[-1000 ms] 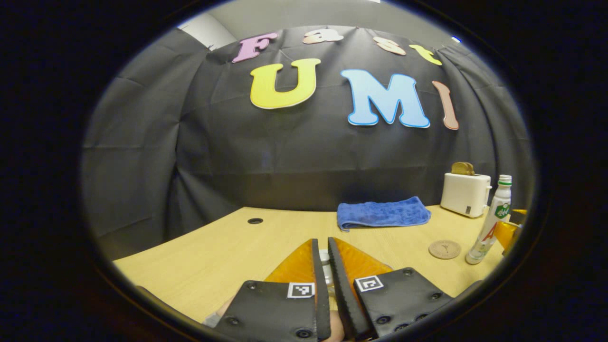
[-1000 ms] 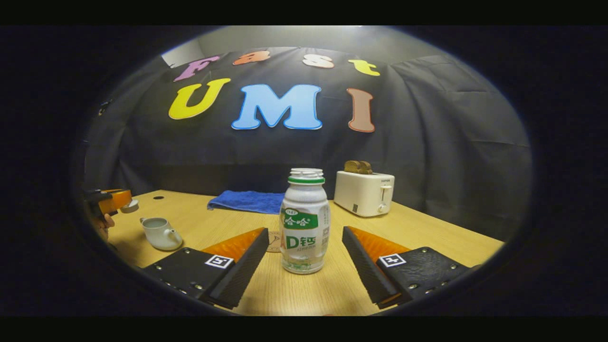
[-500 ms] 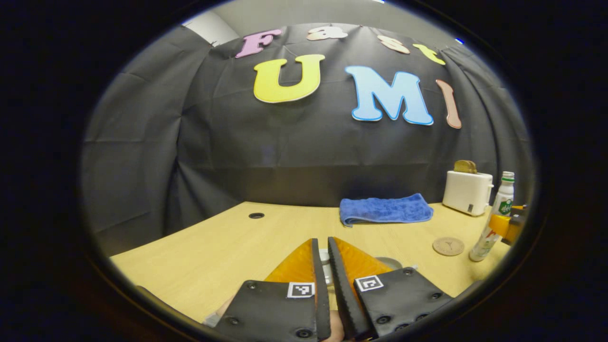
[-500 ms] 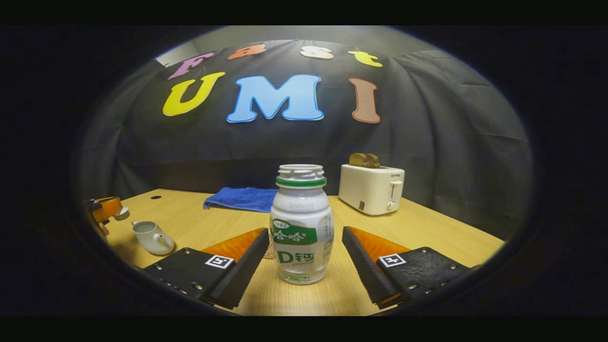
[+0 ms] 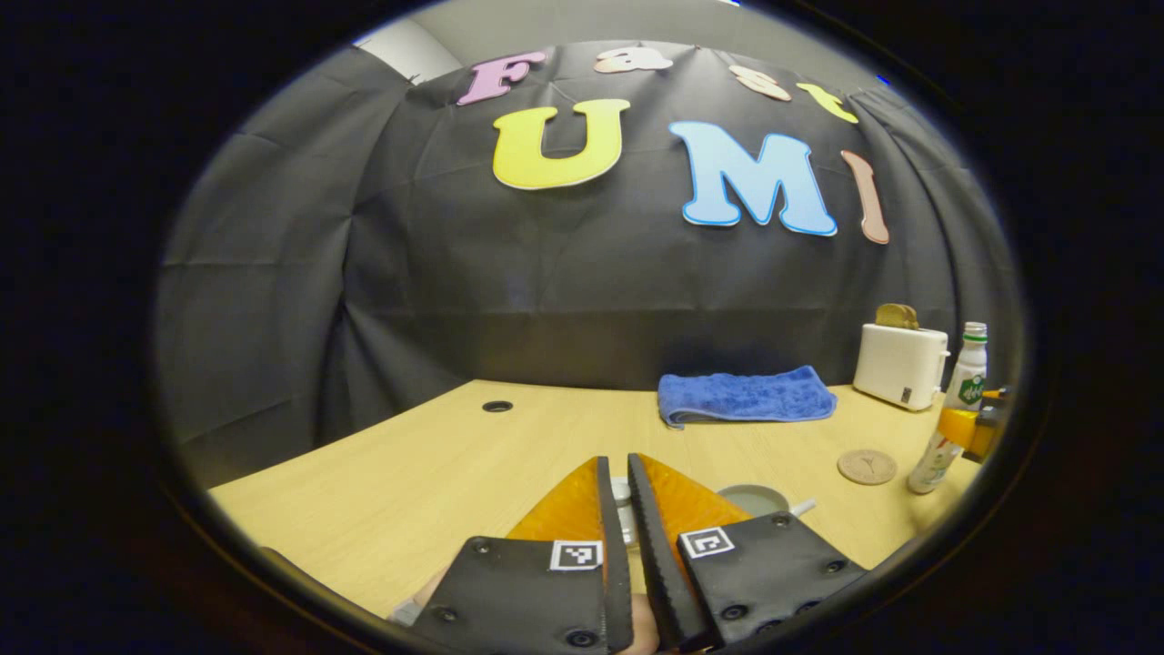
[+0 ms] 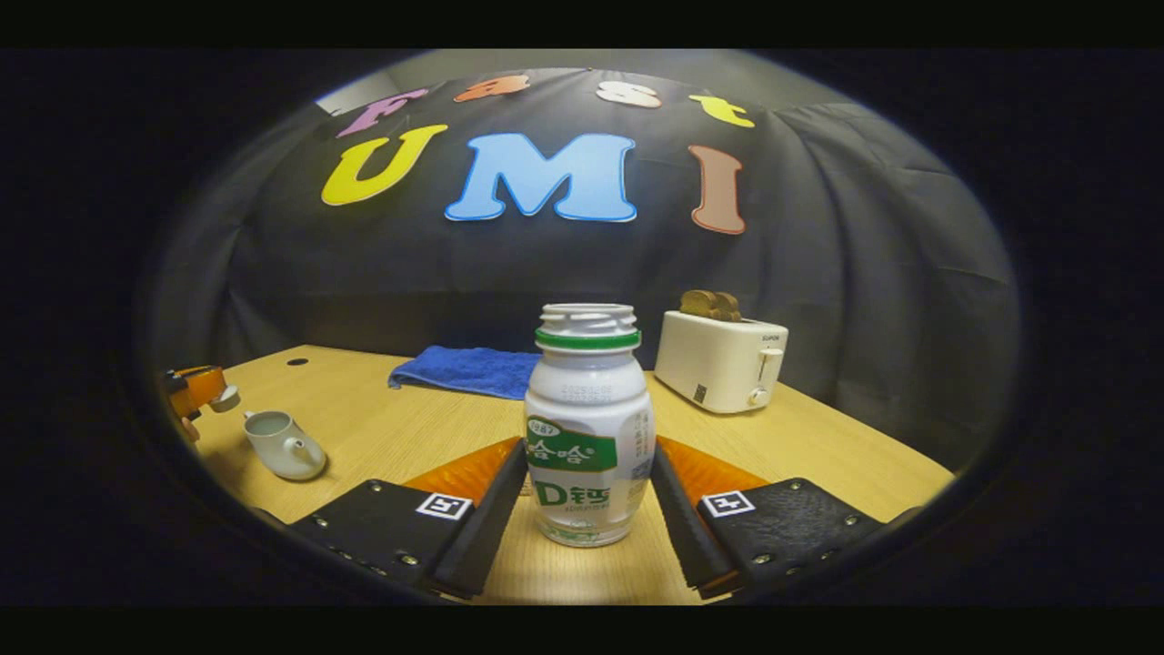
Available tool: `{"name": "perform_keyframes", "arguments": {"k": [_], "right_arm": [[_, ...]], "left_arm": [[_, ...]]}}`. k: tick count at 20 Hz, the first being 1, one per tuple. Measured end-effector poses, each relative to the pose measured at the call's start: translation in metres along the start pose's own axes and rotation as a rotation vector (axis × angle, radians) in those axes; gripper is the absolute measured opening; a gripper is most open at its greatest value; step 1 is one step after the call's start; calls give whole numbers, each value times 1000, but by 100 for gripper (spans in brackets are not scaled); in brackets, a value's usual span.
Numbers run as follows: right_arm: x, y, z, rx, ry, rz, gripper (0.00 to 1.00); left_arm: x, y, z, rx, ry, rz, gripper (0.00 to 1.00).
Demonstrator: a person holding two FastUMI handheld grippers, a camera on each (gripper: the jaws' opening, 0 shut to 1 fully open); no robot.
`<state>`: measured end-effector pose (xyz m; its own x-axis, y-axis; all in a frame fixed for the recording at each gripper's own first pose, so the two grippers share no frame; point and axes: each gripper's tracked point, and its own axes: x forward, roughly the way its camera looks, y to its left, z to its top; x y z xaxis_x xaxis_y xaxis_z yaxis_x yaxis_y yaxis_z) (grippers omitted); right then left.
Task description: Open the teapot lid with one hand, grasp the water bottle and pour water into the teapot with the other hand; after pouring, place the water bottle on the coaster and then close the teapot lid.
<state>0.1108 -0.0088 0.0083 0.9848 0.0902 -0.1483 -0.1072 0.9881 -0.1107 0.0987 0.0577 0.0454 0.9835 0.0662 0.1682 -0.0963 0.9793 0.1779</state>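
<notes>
White plastic water bottle [image 6: 589,428] with a green neck ring now has the right gripper [image 6: 587,491] closed in on its sides; a second ago those jaws stood wide, so lifting looks next. The left gripper [image 5: 621,496] pinches the small pale teapot lid [image 6: 225,398] above the open celadon teapot [image 6: 280,444]. Label writing I leave unread
</notes>
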Motion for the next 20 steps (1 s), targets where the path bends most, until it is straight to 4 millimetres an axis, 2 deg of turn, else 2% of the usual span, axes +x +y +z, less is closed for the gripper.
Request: {"name": "perform_keyframes", "arguments": {"k": [1,2,3,6,7,8,9,10,11,13,14,15,16,19,20], "right_arm": [[0,0,4,-28,-7,-4,77],[0,1,8,-65,-14,-11,77],[-1,1,13,-108,-22,-17,77],[-1,8,30,-269,-58,-32,77],[-1,12,35,-318,-74,-32,77],[0,16,40,-358,-84,-25,77],[-1,22,44,-389,-91,-15,77],[1,27,46,-416,-97,-4,77],[2,33,48,-443,-100,7,77],[4,43,50,-511,-104,21,77],[4,49,49,-551,-107,30,75],[6,53,50,-593,-110,34,75],[7,57,51,-635,-119,37,77],[5,67,53,-739,-146,53,77],[8,73,54,-776,-157,59,75]], "left_arm": [[0,2,0,1,-1,1,18],[-1,3,1,1,-3,2,64],[-1,4,1,-1,-5,4,18],[-2,8,2,-4,-11,12,18],[-2,10,3,-5,-13,14,64],[-3,11,3,-6,-14,15,18],[-3,13,3,-8,-16,18,64],[-4,14,3,-9,-18,19,64],[-3,16,3,-9,-19,21,18],[-3,18,3,-7,-19,26,18],[-3,19,3,-5,-19,29,64],[-5,21,3,-3,-20,31,64],[-5,23,5,-3,-23,33,18],[-6,26,4,-12,-26,32,18],[-6,27,4,-14,-26,33,18]]}}
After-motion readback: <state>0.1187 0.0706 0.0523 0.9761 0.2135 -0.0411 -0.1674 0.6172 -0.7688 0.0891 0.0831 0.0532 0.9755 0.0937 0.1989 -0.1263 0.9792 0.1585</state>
